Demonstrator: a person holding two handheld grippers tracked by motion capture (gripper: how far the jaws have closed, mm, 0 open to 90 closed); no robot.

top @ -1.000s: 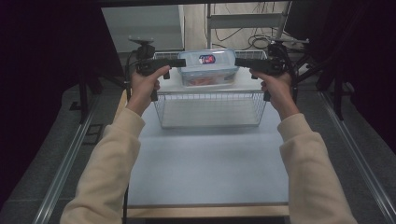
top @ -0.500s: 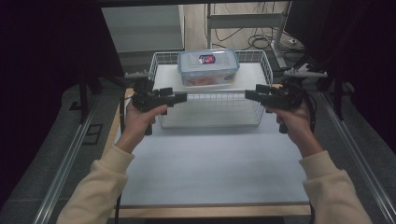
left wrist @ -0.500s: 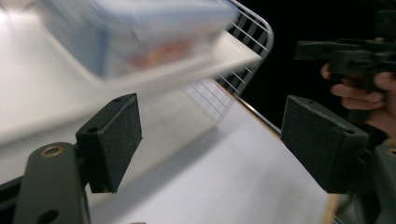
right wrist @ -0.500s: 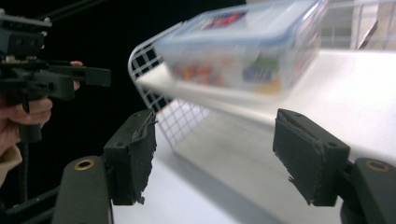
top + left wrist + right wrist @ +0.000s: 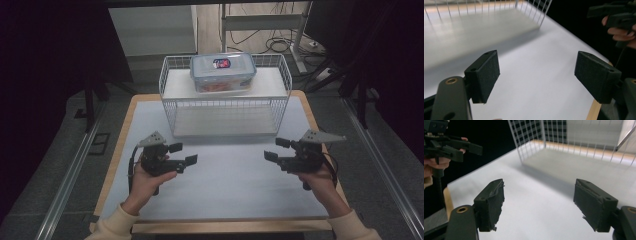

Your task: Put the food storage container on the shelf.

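A clear plastic container [image 5: 222,73] with a blue-rimmed lid stands on the raised white shelf inside a white wire basket [image 5: 225,107] at the back of the table. My left gripper [image 5: 183,154] is held low over the white mat at front left. It points right, and its jaws are open with nothing between them [image 5: 537,75]. My right gripper [image 5: 276,149] faces it from front right. Its jaws have just been opening and hold nothing [image 5: 537,200]. Each gripper view shows the other gripper farther off: the right gripper [image 5: 614,15] and the left gripper [image 5: 451,145].
The white mat [image 5: 225,190] covers a wooden table with its edge showing at the front. The basket's wire wall [image 5: 486,7] [image 5: 574,135] rises just beyond both grippers. Metal rails run along the floor on both sides, and cables lie behind the table.
Both hands have drawn back from the sides of the container and come down toward the front of the table. The container stays on the basket's shelf.
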